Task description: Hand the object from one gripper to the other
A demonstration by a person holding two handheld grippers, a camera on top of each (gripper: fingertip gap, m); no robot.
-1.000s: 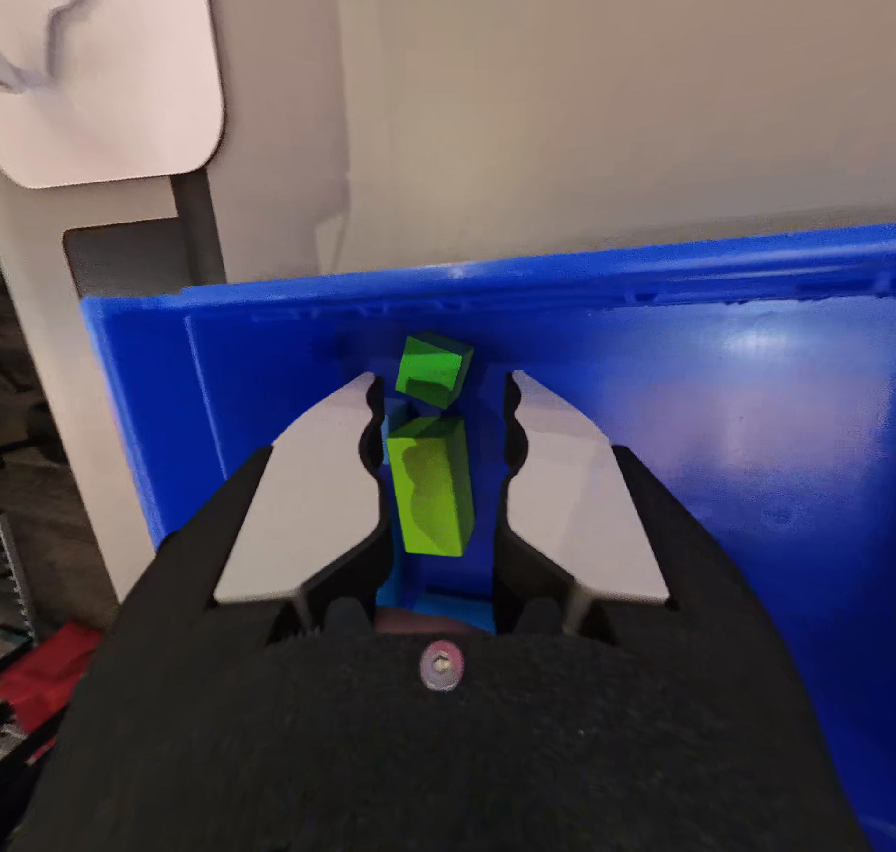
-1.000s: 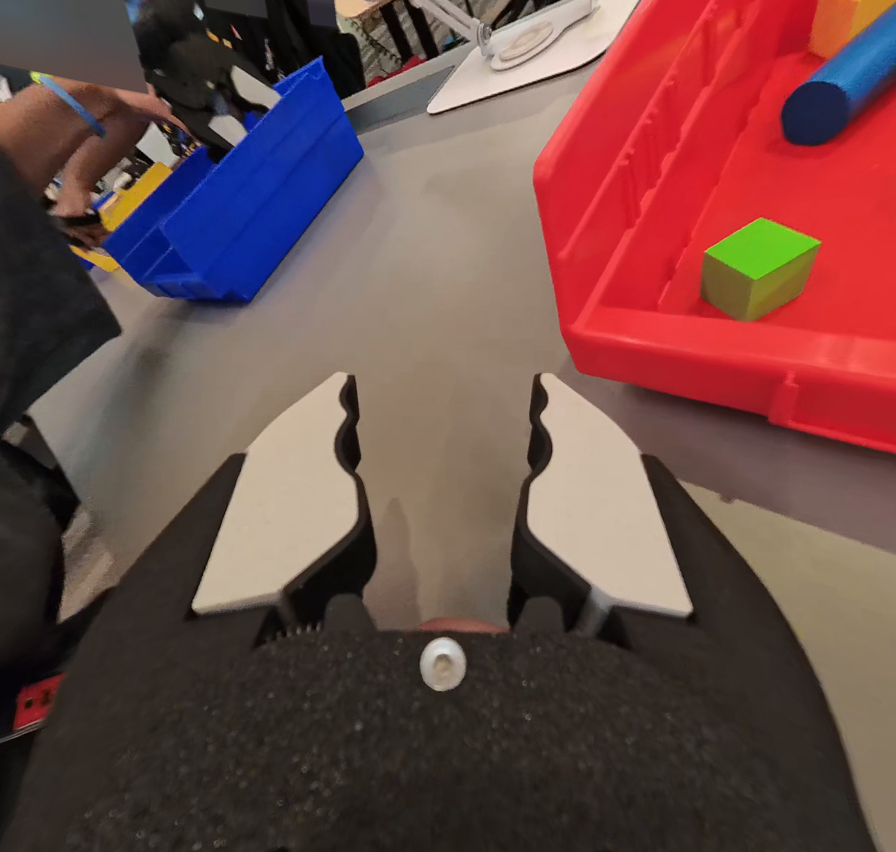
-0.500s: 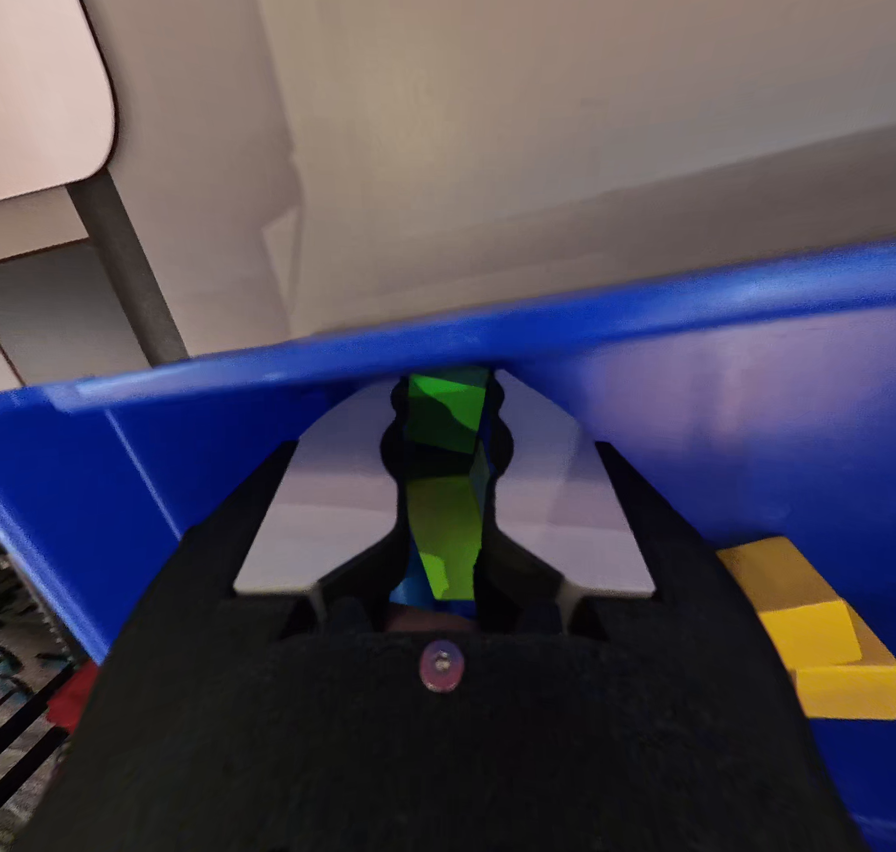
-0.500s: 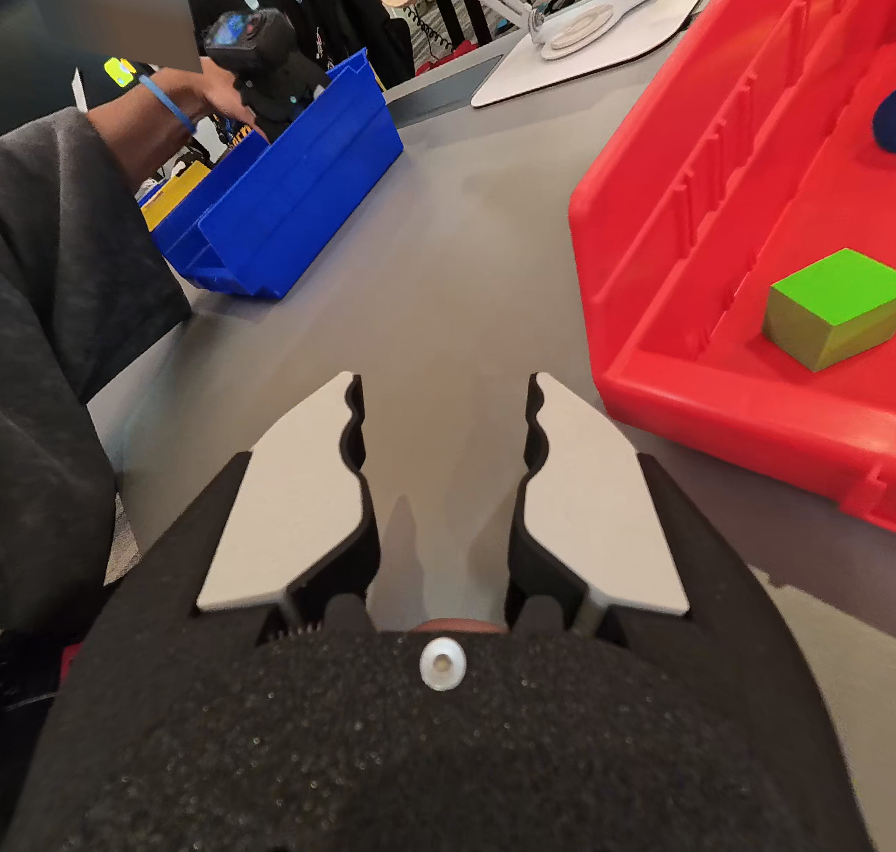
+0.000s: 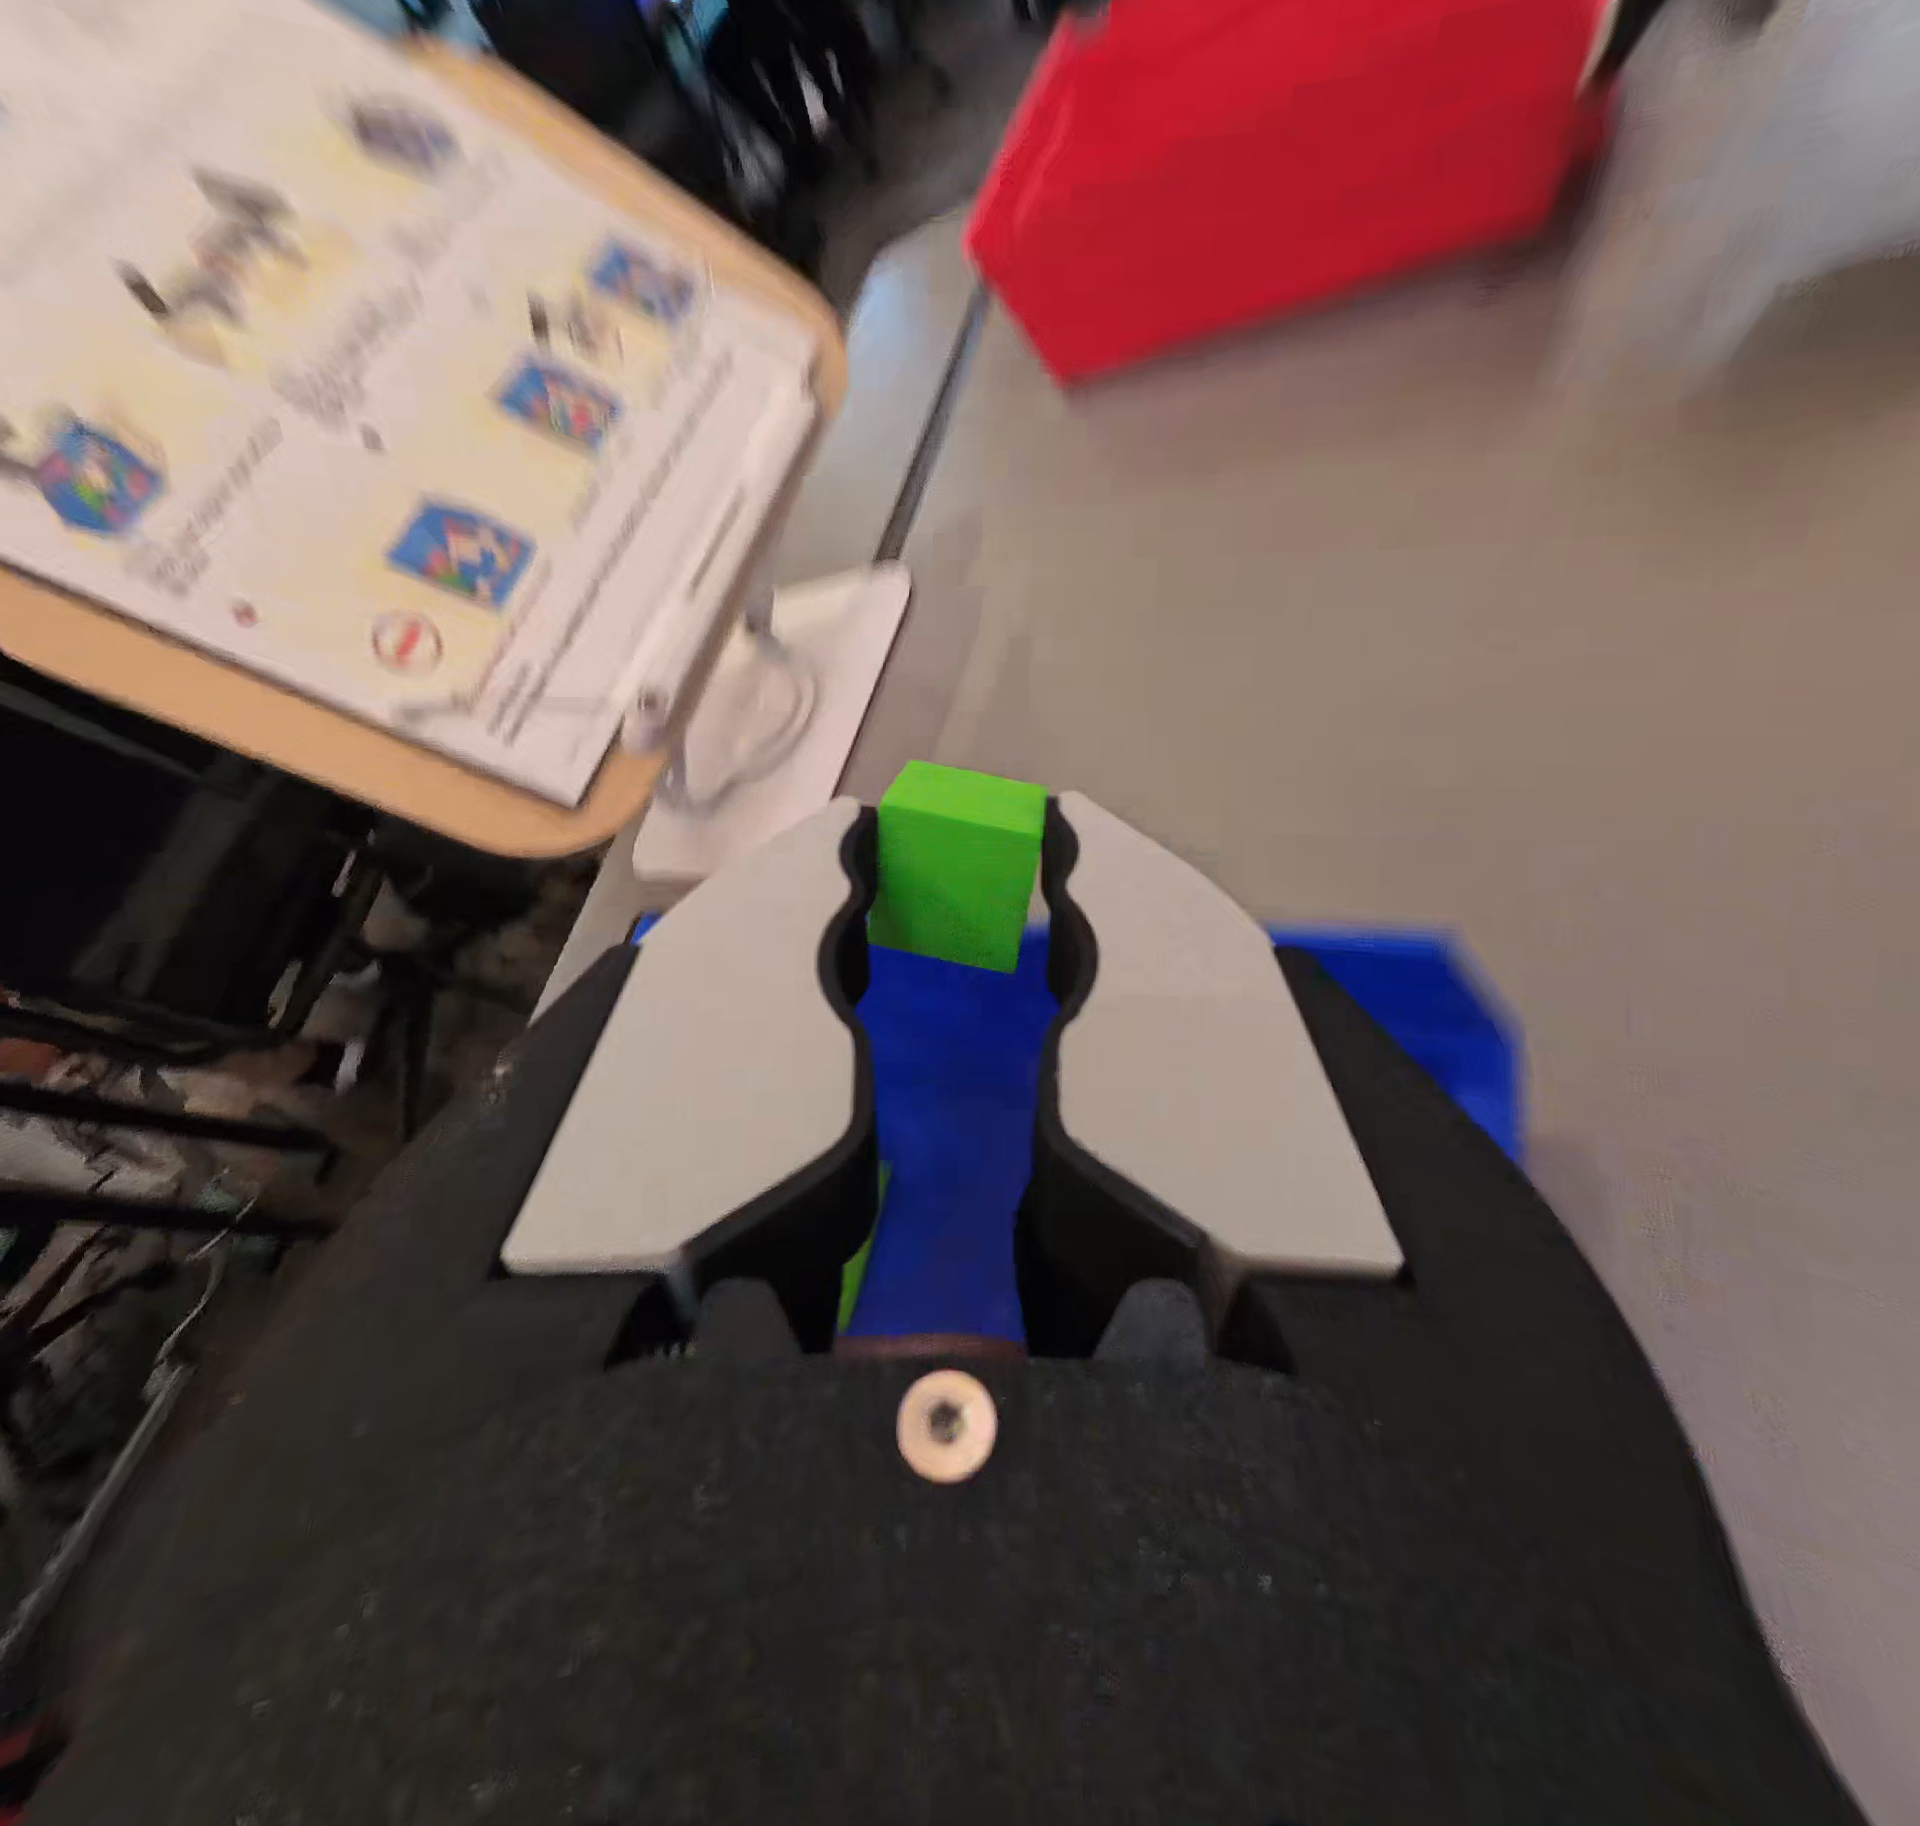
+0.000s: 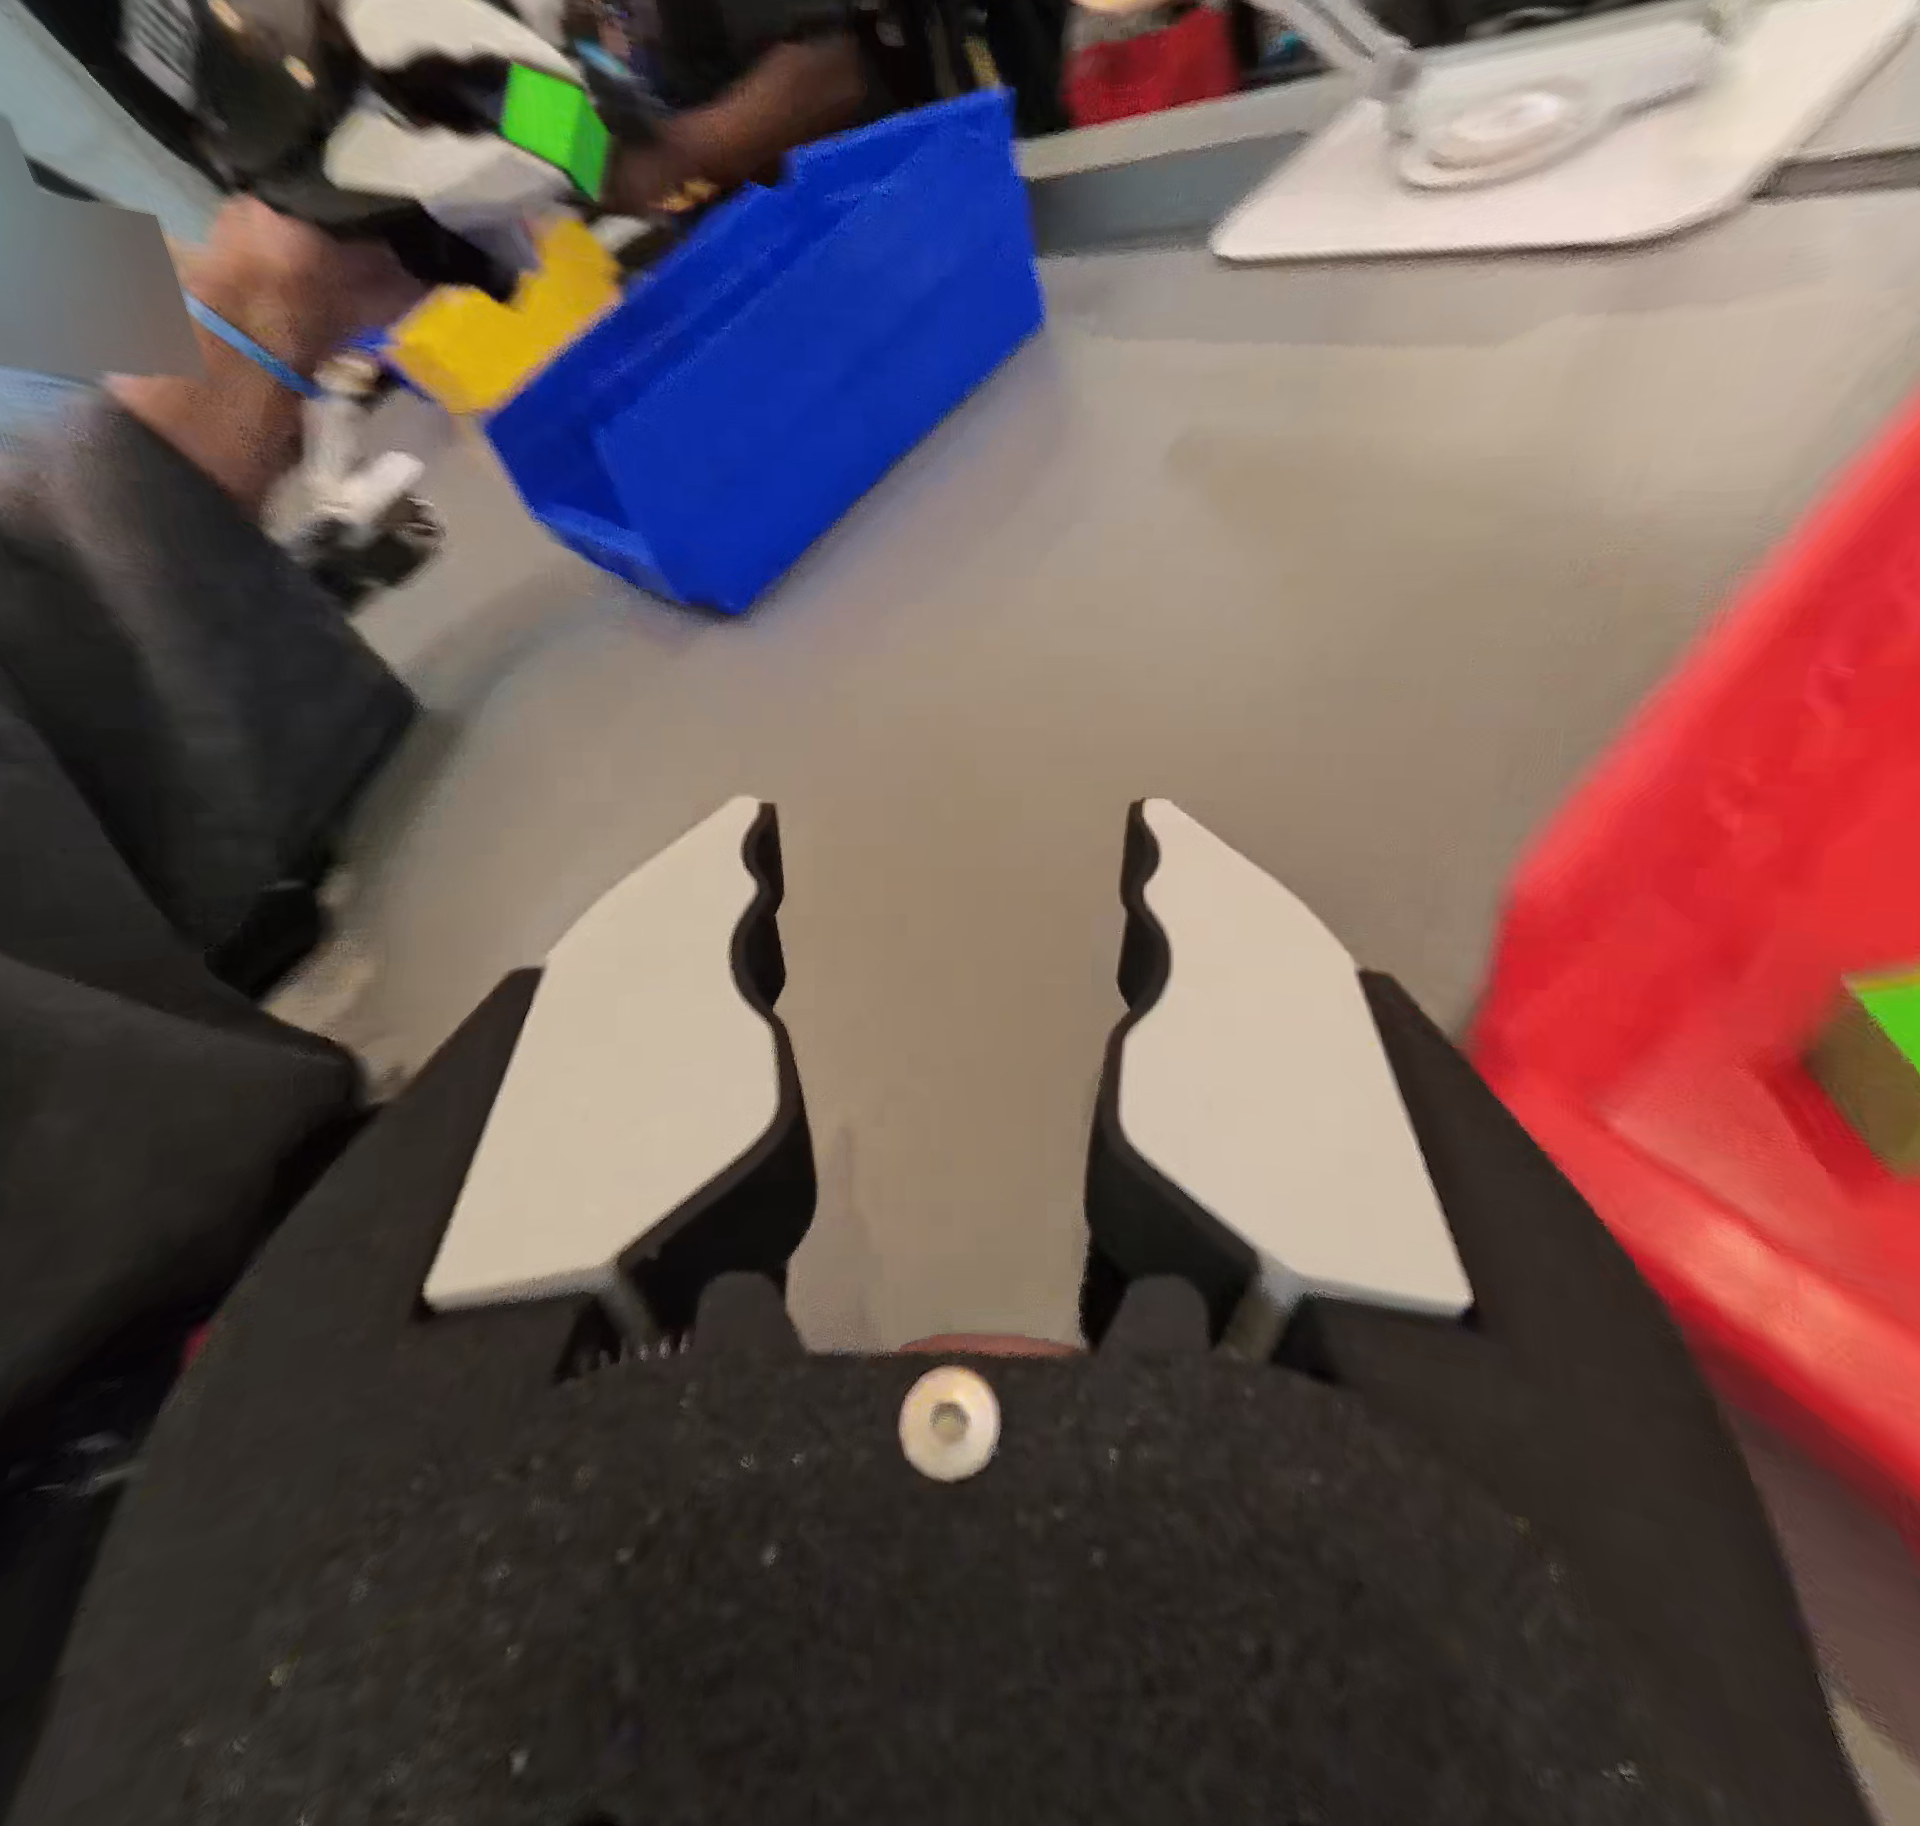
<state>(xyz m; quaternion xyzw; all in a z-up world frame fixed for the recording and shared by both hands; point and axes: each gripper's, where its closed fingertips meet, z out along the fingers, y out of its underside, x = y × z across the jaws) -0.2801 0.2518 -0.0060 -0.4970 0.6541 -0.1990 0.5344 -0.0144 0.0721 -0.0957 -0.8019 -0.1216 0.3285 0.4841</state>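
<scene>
My left gripper [image 5: 958,831] is shut on a green block [image 5: 954,883], held at its fingertips above the blue bin [image 5: 1392,1028]. In the right wrist view the left gripper [image 6: 551,129] shows far off at the upper left, with the green block [image 6: 551,126] in it, raised above the blue bin [image 6: 790,374]. My right gripper [image 6: 951,831] is open and empty, low over the grey table [image 6: 1143,581], apart from the block.
A red bin [image 6: 1714,997] lies to the right with another green block [image 6: 1881,1070] in it; it also shows in the left wrist view [image 5: 1299,135]. A yellow block [image 6: 509,322] sits at the blue bin's left end. A white stand base [image 6: 1558,145] is at the back. A person's arm [image 6: 239,322] is at the left.
The left gripper has lifted the green block out of the blue bin and swung up toward the table and red bin. The right gripper stays open and has turned slightly left.
</scene>
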